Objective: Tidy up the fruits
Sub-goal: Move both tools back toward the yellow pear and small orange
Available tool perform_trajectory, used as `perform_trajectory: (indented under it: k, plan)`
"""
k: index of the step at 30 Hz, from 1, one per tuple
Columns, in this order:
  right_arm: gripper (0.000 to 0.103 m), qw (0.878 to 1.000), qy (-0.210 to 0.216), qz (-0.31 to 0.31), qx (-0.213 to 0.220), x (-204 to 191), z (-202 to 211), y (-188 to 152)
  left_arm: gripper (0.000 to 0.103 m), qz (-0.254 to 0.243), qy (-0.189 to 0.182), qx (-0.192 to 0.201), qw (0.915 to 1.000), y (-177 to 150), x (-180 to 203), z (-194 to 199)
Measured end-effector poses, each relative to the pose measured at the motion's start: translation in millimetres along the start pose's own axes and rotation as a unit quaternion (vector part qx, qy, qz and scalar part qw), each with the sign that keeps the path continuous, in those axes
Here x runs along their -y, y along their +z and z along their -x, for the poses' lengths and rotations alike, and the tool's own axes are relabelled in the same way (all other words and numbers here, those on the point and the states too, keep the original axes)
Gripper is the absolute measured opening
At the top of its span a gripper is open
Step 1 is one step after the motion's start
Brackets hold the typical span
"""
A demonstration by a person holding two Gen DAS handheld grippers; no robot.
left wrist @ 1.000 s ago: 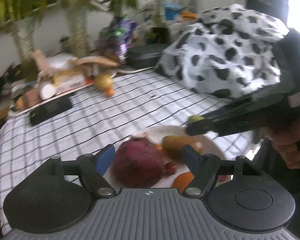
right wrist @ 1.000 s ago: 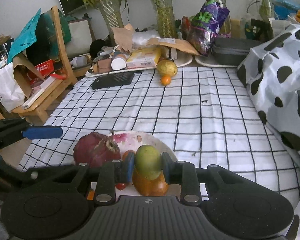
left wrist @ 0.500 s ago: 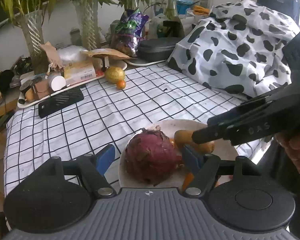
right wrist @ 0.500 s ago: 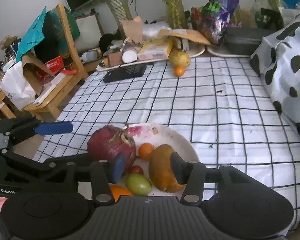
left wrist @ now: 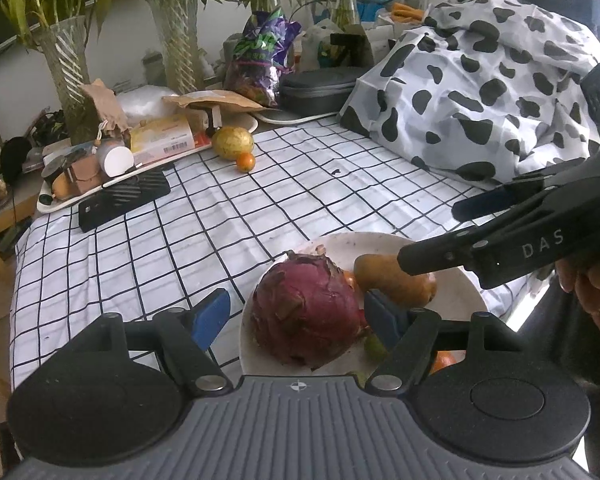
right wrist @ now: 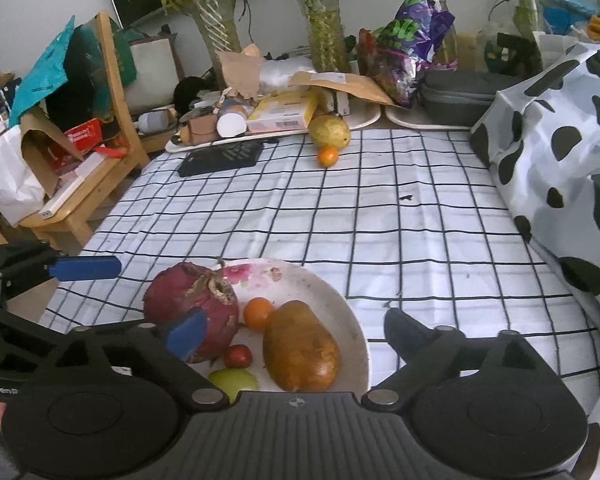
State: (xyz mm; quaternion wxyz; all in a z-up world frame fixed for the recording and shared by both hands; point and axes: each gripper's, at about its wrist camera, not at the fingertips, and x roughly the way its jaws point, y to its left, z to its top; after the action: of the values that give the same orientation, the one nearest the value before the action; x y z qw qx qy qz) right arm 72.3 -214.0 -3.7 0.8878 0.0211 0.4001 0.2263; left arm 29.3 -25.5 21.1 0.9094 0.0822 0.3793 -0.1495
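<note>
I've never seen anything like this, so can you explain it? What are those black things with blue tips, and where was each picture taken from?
They are grabbing tools, one in each of a person's hands. Each has a camera that looks out along its two fingers, so you get one picture per tool.

In the left view, the left gripper has its fingers on either side of a big red fruit without squeezing it. The right gripper has just been opening, and it holds nothing.

Below them a flowered plate on a checked tablecloth holds the red fruit, a brown fruit, a small orange, a tiny red fruit and a green fruit. Farther off lie a yellow fruit and another orange.
</note>
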Motion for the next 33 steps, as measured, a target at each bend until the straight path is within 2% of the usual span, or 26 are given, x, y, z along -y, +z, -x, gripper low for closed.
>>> perform_trajectory:
  k: [3,8,23,33]
  plan:
    - [0.103,1.000,-0.016,0.002,-0.002,0.5,-1.7,0.2,0.073,0.001,-0.002,0.000,1.0000,-0.8,-0.4,-0.7]
    - [0.103,0.999,-0.047,0.002,-0.013,2.5,-7.2,0.2,0.073,0.007,-0.003,0.001,1.0000,-0.4,-0.9,-1.0]
    - [0.103,0.997,-0.071,0.009,-0.014,2.4,-10.6,-0.2,0.073,0.028,-0.002,0.010,0.9996,1.1,-4.3,-0.7]
    - [0.103,0.996,-0.081,0.032,-0.014,-1.3,-12.7,1.5,0.073,0.045,0.038,0.001,0.9983,5.8,-10.2,-6.1]
